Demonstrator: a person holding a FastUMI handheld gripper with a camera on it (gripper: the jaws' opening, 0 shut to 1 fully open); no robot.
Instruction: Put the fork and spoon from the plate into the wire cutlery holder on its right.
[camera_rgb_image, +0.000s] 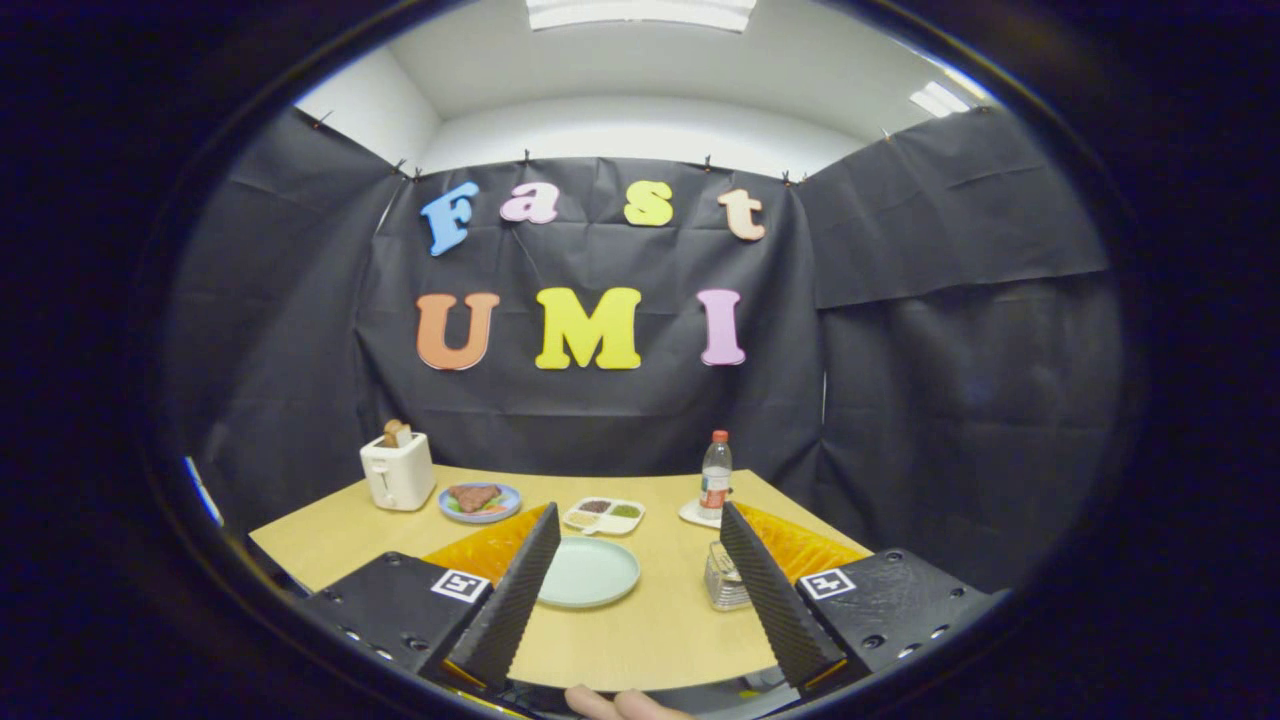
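Our gripper (635, 585) hangs above the near edge of the table (650, 640) with its two fingers spread wide and nothing between them. A fingertip of a person's hand (615, 703) peeks in under the gripper at 6 o'clock.

From the gripper view, the pale green plate (588, 571) lies just ahead, close to the inner side of the left finger, at about 11 o'clock from the midpoint between the tips. It looks bare — we cannot make out a fork or a spoon on it, though thin cutlery could be too small to see here. The wire cutlery holder (724, 580) stands to the right of the plate at about 1 o'clock, partly hidden behind the right finger; what is inside it we cannot tell.

Farther away, a divided dish (604, 515) sits behind the plate at 12 o'clock. A bottle (715, 477) stands on a small coaster beyond the holder. At 10 o'clock there is a blue plate with food (480, 500) and, beside it, a white toaster (398, 470).

We judge that no grasp is in hand — either the approach has not begun or the cutlery is already put away. If pieces are left on the plate, the next move calls for lowering the open fingers toward the plate and a little to the left, then closing on one handle.
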